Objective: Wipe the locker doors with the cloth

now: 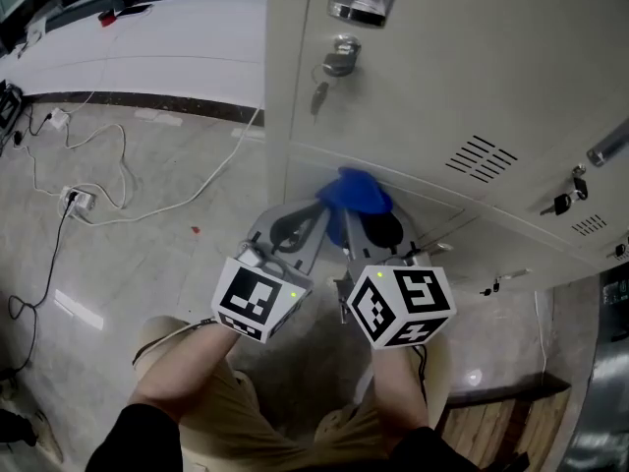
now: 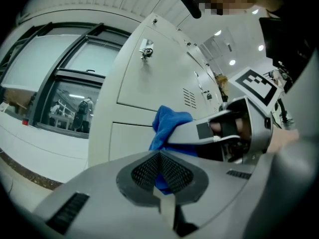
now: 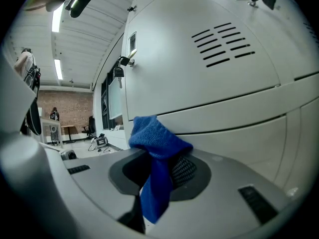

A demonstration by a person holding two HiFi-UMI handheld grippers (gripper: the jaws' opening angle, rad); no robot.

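Note:
A blue cloth (image 1: pixel 354 193) is bunched against the beige locker doors (image 1: pixel 442 77), low down near the seam between two doors. My right gripper (image 1: pixel 362 222) is shut on the cloth (image 3: pixel 158 143); a fold bulges above its pads and a tail hangs down between them. My left gripper (image 1: pixel 313 216) sits close beside it on the left, its jaws closed together with nothing clearly held. In the left gripper view the cloth (image 2: pixel 168 126) shows at the tip of the right gripper (image 2: pixel 199 133), just beyond my left gripper (image 2: pixel 160 169).
A lock with keys (image 1: pixel 337 62) and vent slots (image 1: pixel 482 155) are on the upper door; more keys (image 1: pixel 562 201) hang to the right. White cables and a power strip (image 1: pixel 77 201) lie on the tiled floor at left. The person's knees are right below the grippers.

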